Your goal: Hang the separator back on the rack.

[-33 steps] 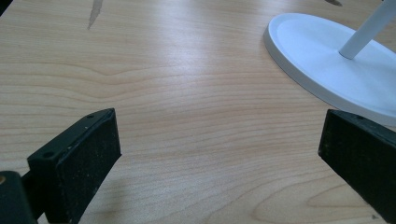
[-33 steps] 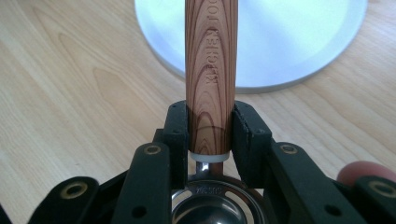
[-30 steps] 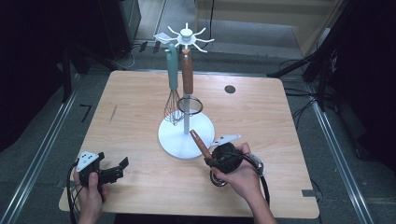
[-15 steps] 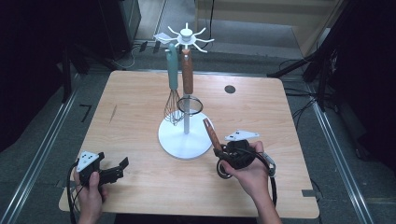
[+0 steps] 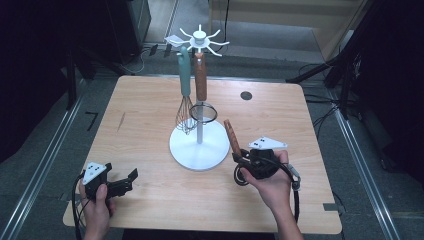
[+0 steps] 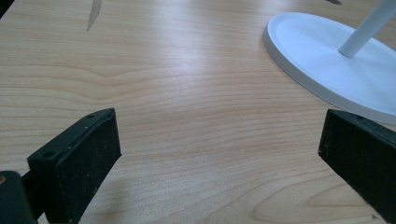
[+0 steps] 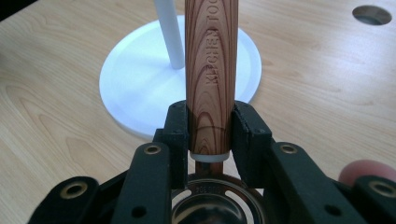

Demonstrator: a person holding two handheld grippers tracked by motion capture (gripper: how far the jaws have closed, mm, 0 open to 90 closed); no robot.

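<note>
At the near edge of the wooden surface (image 5: pixel 150 200), the left tongs (image 5: pixel 131 178) rest low in the person's left hand (image 5: pixel 97 207), their jaws spread wide with nothing between them; the left gripper view shows bare wood grain in the gap and the rim of the white base (image 6: pixel 327 70) ahead to the right. To the right, the right hand (image 5: pixel 272 187) holds the right tongs (image 5: pixel 239 159), which are clamped on a wood-handled kitchen tool (image 5: pixel 232 137). In the right gripper view the two black jaws press either side of the handle's lower end, just above a white collar, and a metal head with a slot sits below, close to the camera; the embossed lettering on the handle (image 7: pixel 210 70) runs lengthwise. The handle tilts up and away from the hand, its far end near the round base of the white utensil stand (image 5: pixel 199 145). From the stand's spoked top hang a teal-handled whisk (image 5: pixel 185 100) and another wood-handled utensil (image 5: pixel 201 80), side by side. A wire ring (image 5: pixel 203 112) circles the pole lower down. Beyond, a dark round hole (image 5: pixel 246 95) sits in the surface near its far right.
</note>
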